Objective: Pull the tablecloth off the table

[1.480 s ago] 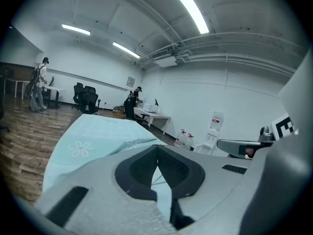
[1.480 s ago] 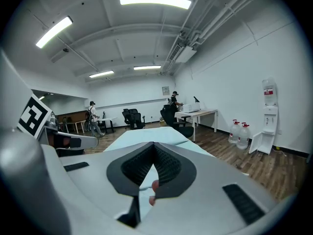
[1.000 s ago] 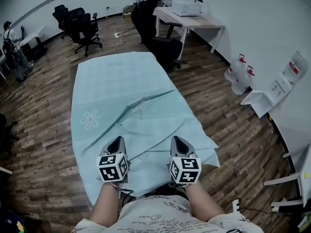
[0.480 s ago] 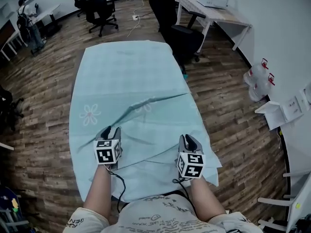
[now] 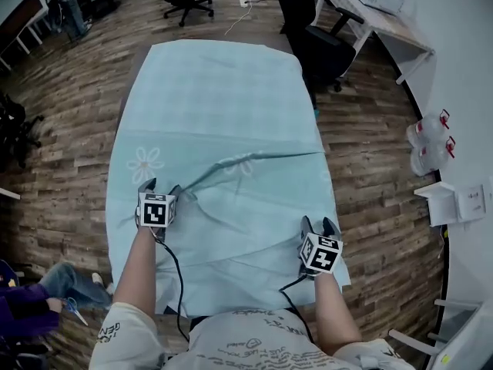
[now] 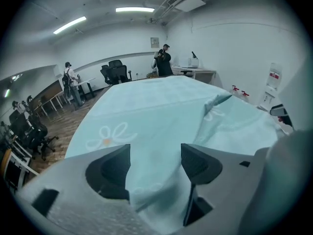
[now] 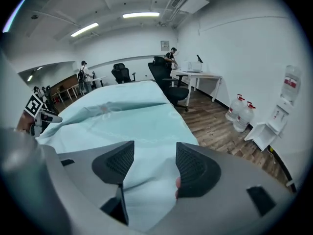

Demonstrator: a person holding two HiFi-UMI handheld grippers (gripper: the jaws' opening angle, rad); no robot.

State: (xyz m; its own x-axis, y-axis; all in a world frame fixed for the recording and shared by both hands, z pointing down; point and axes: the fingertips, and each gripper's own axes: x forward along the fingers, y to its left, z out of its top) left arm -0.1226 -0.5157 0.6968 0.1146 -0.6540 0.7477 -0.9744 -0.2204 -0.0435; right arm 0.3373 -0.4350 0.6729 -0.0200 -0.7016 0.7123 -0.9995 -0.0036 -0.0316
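Observation:
A pale teal tablecloth [image 5: 216, 106] with white flower prints covers the long table, and a raised fold [image 5: 254, 160] runs across its middle. My left gripper [image 5: 160, 188] rests on the cloth near the left edge. Its jaws are opening, and a ridge of cloth [image 6: 156, 180] stands loose between them. My right gripper [image 5: 319, 225] sits at the near right corner with its jaws opening too. In the right gripper view the cloth [image 7: 146, 180] lies between the pads [image 7: 193, 168] without being pinched.
A black office chair [image 5: 323, 48] and a desk [image 5: 377, 10] stand beyond the table's far right corner. Water bottles [image 5: 430, 141] and a white shelf [image 5: 454, 203] line the right wall. A person [image 5: 46, 299] crouches on the wooden floor at the lower left.
Both grippers have gone from shut to open on the cloth. They have spread apart, the left one moving left and forward. The head view now looks more steeply down on the table.

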